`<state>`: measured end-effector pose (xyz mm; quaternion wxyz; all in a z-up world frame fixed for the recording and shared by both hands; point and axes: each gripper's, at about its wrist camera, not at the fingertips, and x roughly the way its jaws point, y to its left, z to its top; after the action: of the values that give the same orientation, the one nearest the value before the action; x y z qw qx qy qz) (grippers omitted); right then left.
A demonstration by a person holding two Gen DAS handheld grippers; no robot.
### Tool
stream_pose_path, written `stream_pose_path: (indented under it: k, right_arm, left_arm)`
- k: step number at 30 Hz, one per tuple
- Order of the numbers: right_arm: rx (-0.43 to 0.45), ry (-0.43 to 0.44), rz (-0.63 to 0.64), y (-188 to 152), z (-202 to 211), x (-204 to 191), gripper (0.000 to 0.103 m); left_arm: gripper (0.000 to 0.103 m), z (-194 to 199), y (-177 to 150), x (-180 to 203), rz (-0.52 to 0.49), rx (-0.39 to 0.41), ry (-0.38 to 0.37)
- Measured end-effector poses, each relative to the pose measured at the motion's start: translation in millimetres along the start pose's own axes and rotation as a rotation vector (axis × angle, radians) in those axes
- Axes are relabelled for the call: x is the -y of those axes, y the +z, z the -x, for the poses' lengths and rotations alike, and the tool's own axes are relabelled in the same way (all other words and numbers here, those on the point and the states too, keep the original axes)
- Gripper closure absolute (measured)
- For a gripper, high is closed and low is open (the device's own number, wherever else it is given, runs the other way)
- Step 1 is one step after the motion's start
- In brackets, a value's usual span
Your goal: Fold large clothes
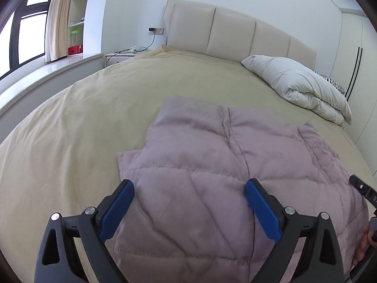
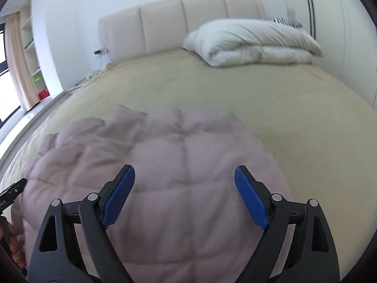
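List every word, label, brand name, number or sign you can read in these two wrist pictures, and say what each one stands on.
No text can be read in either view.
Red box on the white shelf: any print is too small to read.
Black wall socket panel beside the beige padded headboard: markings too small.
Mauve quilted jacket on the tan bedsheet: no label shows.

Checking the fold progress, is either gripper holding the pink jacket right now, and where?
Nothing is held. The left gripper and right gripper are both open above the pink jacket.
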<state>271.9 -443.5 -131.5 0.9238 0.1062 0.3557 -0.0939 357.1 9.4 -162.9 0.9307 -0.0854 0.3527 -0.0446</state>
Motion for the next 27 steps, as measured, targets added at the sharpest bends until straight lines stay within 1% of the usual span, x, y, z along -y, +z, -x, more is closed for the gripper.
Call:
stream_pose_path:
  k: [1,2,3,8,11,13,15,16,17,19,21,24,25,27]
  right_arm:
    - [-0.023,0.031,-0.014,-9.1,-8.1,13.3,0.014]
    - [0.014,0.074,-0.008,-17.3,-8.6,21.2,0.014]
    - [0.042,0.093,-0.003,-21.8,-8.0,24.6,0.014]
    - [0.066,0.059,0.011,-27.6,-16.2,23.1,0.010]
    - [0.069,0.090,-0.013,-30.6,-20.1,30.1,0.009]
    - [0.063,0.104,-0.026,-30.1,-22.6,34.4,0.008]
    - [0.056,0.105,-0.029,-28.3,-22.3,32.7,0.008]
    - [0.048,0.113,-0.035,-26.3,-22.0,34.1,0.008]
    - [0.033,0.125,-0.040,-22.7,-20.3,35.8,0.008]
    - [-0.005,0.157,-0.030,-16.8,-12.3,40.5,0.008]
    - [-0.017,0.207,-0.053,-14.2,3.1,51.8,0.008]
    - [-0.025,0.297,-0.159,-3.7,19.8,85.1,0.008]
    - [-0.040,0.313,-0.186,1.8,19.9,96.5,0.008]
    - [-0.105,0.331,-0.234,11.6,10.4,120.0,0.008]
  left_arm:
    - [0.000,-1.9,-1.4,-5.8,0.025,-0.004,-0.026]
    - [0.000,-4.8,-1.8,-11.2,0.051,-0.014,-0.054]
    - [0.000,-8.1,-2.3,-14.4,0.065,-0.020,-0.071]
    - [0.000,-16.2,-6.6,-13.2,0.047,-0.001,-0.068]
    - [0.000,-16.9,-11.0,-14.8,0.054,0.019,-0.086]
    - [0.000,-17.1,-9.6,-19.5,0.072,0.010,-0.112]
    - [0.000,-10.9,-3.1,-27.8,0.107,-0.024,-0.139]
    - [0.000,-3.7,0.3,-34.1,0.131,-0.041,-0.132]
    - [0.001,6.3,3.0,-43.2,0.166,-0.042,-0.133]
    - [0.000,27.6,5.0,-69.0,0.242,-0.021,-0.137]
    - [0.000,32.2,8.8,-92.5,0.284,-0.061,-0.153]
    - [0.000,15.4,14.7,-114.9,0.303,-0.171,-0.197]
    - [0.000,5.9,15.9,-118.6,0.306,-0.219,-0.225]
    - [0.000,-13.7,17.1,-124.1,0.356,-0.300,-0.311]
